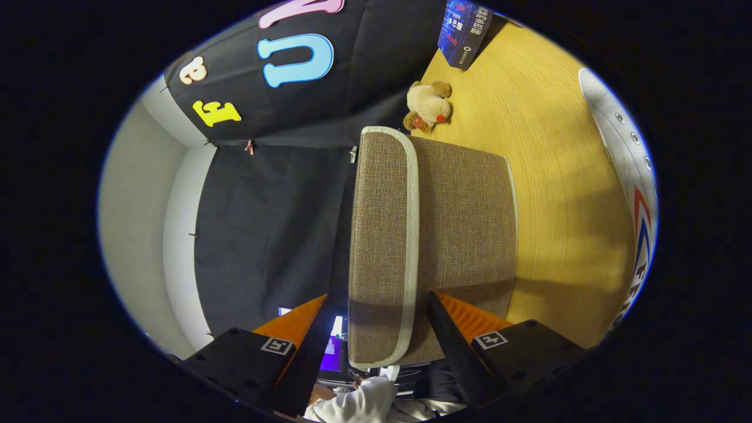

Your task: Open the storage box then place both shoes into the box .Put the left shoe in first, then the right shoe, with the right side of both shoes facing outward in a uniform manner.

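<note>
The storage box [464, 229] is brown woven fabric and stands on the wooden table [558, 176]. Its lid [382, 235], edged in white trim, is down on the box. My gripper [377, 296] is turned on its side and open, with the near end of the lid's rim between its fingers. One finger [455, 320] lies close against the trim on the box side; the other finger [299, 326] stands a little off the lid's top. A white shoe [631, 170] with metal eyelets and a red and blue mark lies on the table beyond the box's far side.
A tan plush toy [429, 104] sits on the table past the box's far end, and a blue carton [464, 29] stands behind it. A person's light sleeve [364, 402] and a lit screen [332, 352] are below the fingers.
</note>
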Available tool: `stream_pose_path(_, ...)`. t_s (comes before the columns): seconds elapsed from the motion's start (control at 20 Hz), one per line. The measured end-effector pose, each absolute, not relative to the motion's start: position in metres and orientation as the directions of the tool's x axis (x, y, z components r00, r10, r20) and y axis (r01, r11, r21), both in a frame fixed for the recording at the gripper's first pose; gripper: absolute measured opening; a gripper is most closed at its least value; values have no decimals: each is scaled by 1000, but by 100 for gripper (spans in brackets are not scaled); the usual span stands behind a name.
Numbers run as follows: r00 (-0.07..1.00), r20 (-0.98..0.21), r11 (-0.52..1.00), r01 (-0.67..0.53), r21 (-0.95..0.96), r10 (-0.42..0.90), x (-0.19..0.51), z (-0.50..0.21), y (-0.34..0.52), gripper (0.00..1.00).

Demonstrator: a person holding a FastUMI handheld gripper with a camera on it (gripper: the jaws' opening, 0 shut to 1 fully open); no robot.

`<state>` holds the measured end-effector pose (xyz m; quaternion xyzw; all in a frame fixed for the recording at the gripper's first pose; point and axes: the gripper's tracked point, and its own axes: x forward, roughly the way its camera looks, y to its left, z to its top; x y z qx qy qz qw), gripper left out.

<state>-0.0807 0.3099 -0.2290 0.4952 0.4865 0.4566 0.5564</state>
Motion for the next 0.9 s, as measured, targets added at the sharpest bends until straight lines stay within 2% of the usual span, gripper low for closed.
stream_pose_path(0.1, 101, -68, 69, 0, 998, 993, -83, -220, 306, 95)
stream_pose_path(0.15, 100, -71, 71, 0, 997, 992, -81, -221, 304, 89)
stream_pose_path(0.3, 111, -64, 61, 31, 998, 992, -76, -214, 295, 89)
stream_pose_path(0.4, 139, -29, 19, 74, 997, 990, -71, -199, 290, 73)
stream_pose_path(0.55, 146, -1, -12, 83, 996, 989, -72, -183, 288, 71)
stream_pose_path(0.7, 150, -3, -13, 108, 994, 989, -70, -174, 293, 44)
stream_pose_path(0.75, 170, -49, 29, 115, 993, 984, -66, -182, 294, 29)
stream_pose_path(0.8, 177, -38, 18, 114, 993, 983, -63, -179, 297, 15)
stream_pose_path(0.9, 177, -20, -1, 117, 993, 984, -62, -165, 299, 11)
